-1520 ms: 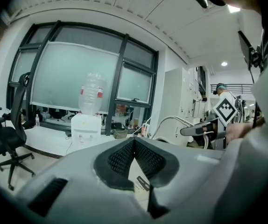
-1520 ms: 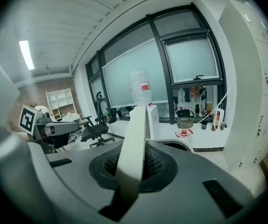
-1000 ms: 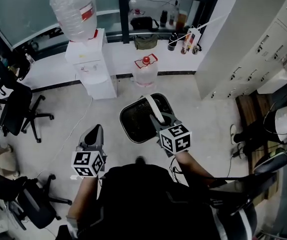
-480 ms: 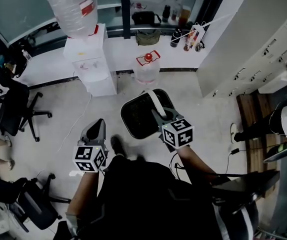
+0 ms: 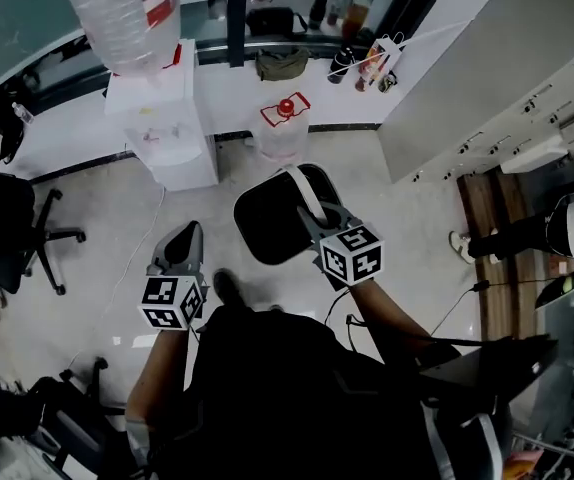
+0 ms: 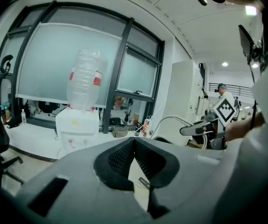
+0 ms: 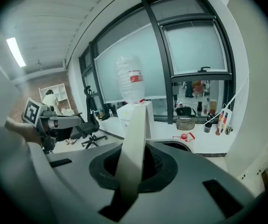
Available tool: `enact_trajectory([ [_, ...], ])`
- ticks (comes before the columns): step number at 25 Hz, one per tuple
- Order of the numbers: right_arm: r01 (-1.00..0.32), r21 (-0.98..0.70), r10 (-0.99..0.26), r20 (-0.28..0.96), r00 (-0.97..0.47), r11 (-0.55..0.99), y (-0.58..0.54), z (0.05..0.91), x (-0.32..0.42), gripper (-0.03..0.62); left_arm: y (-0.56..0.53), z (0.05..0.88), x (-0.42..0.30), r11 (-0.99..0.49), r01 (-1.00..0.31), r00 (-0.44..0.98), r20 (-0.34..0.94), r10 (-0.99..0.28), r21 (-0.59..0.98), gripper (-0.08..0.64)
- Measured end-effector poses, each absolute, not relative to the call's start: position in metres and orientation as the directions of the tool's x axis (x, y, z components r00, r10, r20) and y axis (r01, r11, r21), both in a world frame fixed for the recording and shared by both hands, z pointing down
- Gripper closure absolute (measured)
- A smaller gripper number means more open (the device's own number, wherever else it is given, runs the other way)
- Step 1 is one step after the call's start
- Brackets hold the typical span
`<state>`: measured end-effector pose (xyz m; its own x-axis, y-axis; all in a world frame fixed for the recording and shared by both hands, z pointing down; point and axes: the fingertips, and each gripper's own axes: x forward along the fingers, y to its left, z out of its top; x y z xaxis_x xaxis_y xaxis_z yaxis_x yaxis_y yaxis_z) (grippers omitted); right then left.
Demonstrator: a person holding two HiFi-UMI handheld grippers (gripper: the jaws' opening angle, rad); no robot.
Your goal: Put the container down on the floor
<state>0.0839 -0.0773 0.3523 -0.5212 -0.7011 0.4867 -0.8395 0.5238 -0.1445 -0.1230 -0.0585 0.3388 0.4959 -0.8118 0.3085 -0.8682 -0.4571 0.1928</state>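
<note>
My left gripper [image 5: 185,240] has its jaws together on nothing. At its 3 o'clock is the round black plastic container [image 5: 267,230], over the pale floor. It lies at 10 o'clock of my right gripper [image 5: 319,230], which is clamped on its pale strap handle [image 5: 307,196]. Since a second ago that grip is unchanged, and the white water dispenser [image 5: 162,128] has slid toward 10 o'clock in the head view.

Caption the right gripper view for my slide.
Right gripper shut on the container handle, facing the water dispenser.
</note>
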Motion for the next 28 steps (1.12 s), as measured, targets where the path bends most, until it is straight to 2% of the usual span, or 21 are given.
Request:
enact_trajectory([
  [9, -0.795, -0.082, -0.658, 0.514, -0.550, 0.600, -0.134, 0.377, 0.056, 0.566, -0.125, 0.363, -0.140, -0.511, -0.831, 0.556, 0.325, -0.765, 0.218, 0.554],
  [18, -0.810, -0.077, -0.649, 0.557, -0.519, 0.581, -0.184, 0.420, 0.044, 0.566, -0.180, 0.392, -0.150, -0.568, -0.792, 0.610, 0.356, -0.708, 0.226, 0.554],
  [28, -0.733, -0.090, -0.555, 0.593, -0.583, 0.674, -0.225, 0.472, 0.044, 0.566, -0.220, 0.456, -0.125, -0.536, -0.820, 0.566, 0.422, -0.708, 0.201, 0.554],
])
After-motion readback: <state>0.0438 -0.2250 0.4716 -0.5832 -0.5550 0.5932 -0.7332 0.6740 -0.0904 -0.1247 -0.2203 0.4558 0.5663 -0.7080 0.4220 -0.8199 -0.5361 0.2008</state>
